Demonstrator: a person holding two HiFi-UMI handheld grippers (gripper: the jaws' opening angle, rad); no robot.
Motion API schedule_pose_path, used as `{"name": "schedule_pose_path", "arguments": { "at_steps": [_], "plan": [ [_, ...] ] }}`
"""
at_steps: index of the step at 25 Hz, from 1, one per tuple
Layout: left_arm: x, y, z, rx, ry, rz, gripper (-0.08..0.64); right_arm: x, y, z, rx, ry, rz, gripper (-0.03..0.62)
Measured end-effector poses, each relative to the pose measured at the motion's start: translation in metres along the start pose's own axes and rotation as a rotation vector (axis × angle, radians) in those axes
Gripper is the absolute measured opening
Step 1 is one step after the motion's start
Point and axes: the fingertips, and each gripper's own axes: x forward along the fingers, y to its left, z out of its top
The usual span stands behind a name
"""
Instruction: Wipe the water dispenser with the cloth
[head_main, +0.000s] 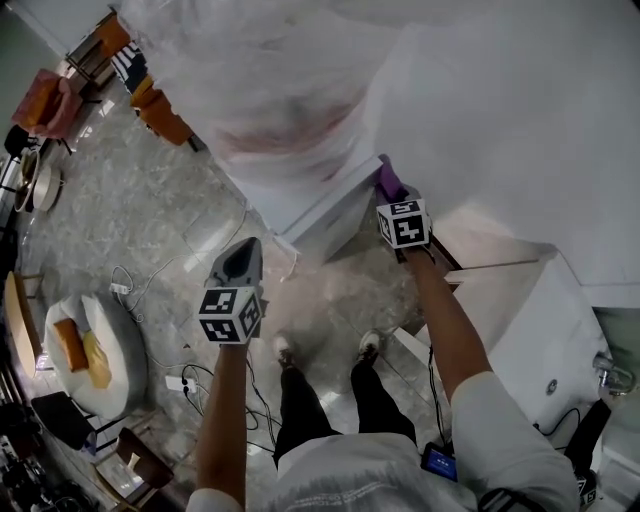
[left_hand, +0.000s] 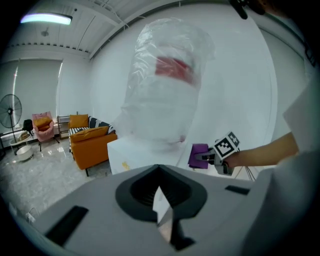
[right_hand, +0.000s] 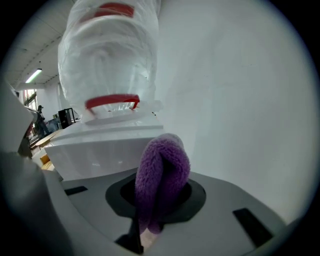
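**Cloth at the dispenser's corner, ready to wipe**

A room with a pale stone floor (head_main: 150, 210) and a white wall (head_main: 520, 90) close behind the work. The water dispenser (right_hand: 100, 145) stands against that wall. It is a stiff, glossy white box, probably steady under a light rub. The big bottle (left_hand: 165, 90) on top is wrapped in thin plastic and looks heavy and tippable, so it is best left unpushed.

An orange sofa (left_hand: 90, 142) sits well apart, and loose cables (head_main: 140, 290) trail near the person's feet.

The right gripper (head_main: 392, 198) pinches a purple cloth (right_hand: 162, 170), which is soft, light and fluffy, doubled over beyond the jaws. It hangs just beside the dispenser's upper corner; whether it touches I cannot tell.

The left gripper (head_main: 243, 255) is pressed together on nothing, held back.
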Motion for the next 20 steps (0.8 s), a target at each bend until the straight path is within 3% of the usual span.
{"name": "schedule_pose_path", "arguments": {
  "at_steps": [6,13,20],
  "plan": [
    [-0.017,0.016,-0.007,-0.023,-0.007,0.024,0.012,-0.004,0.038,0.015,-0.02,-0.052,0.028,0.066],
    [-0.032,0.026,-0.012,-0.009,-0.012,0.035,0.012,-0.012,0.079,0.007,-0.029,-0.072,0.069,0.066],
    [-0.036,0.034,-0.028,-0.015,-0.004,0.04,0.012,-0.026,0.139,0.001,-0.096,-0.116,0.172,0.066]
  ]
}}
